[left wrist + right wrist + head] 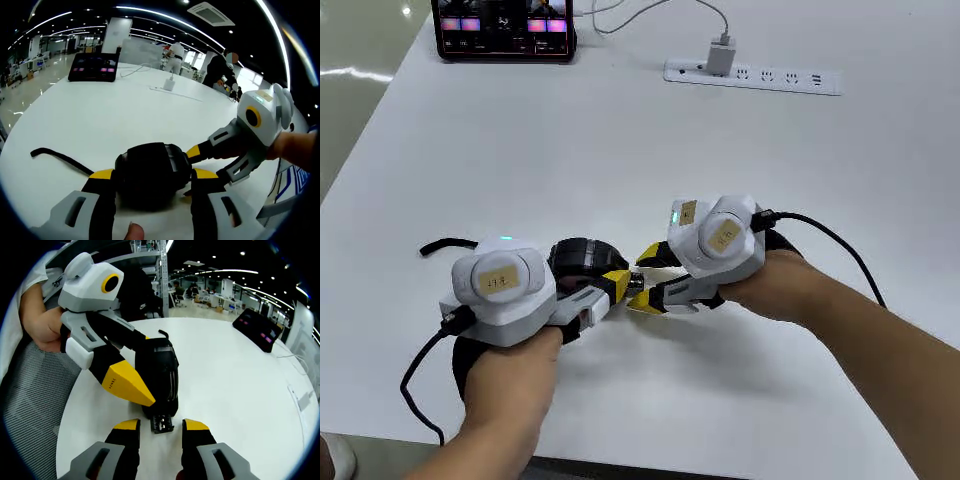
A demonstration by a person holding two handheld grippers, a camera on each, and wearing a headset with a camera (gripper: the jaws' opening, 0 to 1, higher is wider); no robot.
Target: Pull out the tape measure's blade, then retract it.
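1. Grip: left tool (153,175) pinches black round plastic tape measure (160,365) near the white worktop's (620,130) near edge.
2. Right tool (161,427) is spread around the metal end hook (162,420); the pull-out seems not yet begun.
3. Next it should close on the hook and pull straight.

I work in a big open-plan office-lab: my white counter (570,150) bears a power strip (790,78) and tablet (505,30); ceiling light strips (235,271), desks (220,300), and shelving (162,270) stand beyond.
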